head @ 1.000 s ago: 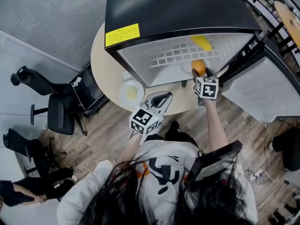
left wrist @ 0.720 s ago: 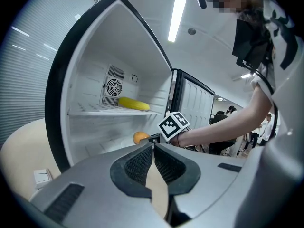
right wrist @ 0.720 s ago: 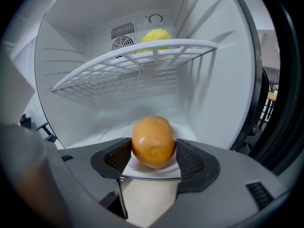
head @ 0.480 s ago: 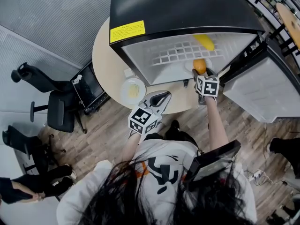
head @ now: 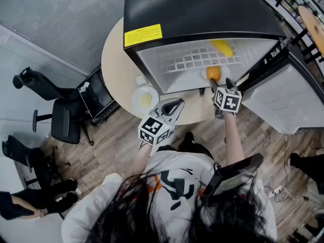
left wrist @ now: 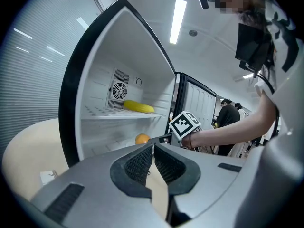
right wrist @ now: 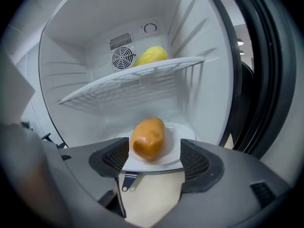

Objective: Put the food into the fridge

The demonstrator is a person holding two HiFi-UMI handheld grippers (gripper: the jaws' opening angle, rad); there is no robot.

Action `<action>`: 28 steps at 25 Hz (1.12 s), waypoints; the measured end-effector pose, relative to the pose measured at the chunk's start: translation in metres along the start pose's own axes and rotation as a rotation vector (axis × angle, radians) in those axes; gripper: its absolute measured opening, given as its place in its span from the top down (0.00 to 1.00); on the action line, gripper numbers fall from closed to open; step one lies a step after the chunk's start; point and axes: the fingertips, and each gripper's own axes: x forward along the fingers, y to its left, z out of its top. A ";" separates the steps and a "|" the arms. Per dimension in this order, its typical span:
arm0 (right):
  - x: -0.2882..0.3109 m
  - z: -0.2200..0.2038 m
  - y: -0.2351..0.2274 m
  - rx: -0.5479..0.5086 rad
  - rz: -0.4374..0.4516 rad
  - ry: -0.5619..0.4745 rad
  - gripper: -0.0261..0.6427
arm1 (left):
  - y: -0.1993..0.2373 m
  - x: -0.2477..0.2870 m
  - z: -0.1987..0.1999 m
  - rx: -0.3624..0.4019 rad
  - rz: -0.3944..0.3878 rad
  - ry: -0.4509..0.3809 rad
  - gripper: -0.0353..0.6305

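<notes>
At the centre of the right gripper view, an orange food item (right wrist: 148, 139) lies on a white plate (right wrist: 175, 148) on the fridge (right wrist: 209, 94) floor. It's under the wire shelf (right wrist: 137, 77), which carries a yellow item (right wrist: 151, 55) at upper middle. Right tool (right wrist: 154, 152) jaws apart, just been opening; food sits in the gap just ahead, pads not touching it. Left tool (left wrist: 153, 148) jaws together, empty, mid-frame in head view at the round tabletop (head: 114, 70) edge.
</notes>
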 end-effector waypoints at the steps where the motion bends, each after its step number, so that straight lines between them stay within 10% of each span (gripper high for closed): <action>1: -0.005 0.002 0.003 0.006 0.006 -0.014 0.47 | 0.001 0.000 0.000 -0.001 0.001 -0.002 0.93; 21: -0.109 0.040 0.085 0.175 0.201 -0.275 0.49 | -0.006 -0.016 0.002 -0.003 -0.010 -0.029 0.93; 28: -0.129 0.034 0.095 0.222 0.179 -0.310 0.78 | -0.013 -0.025 0.001 0.004 -0.020 -0.032 0.93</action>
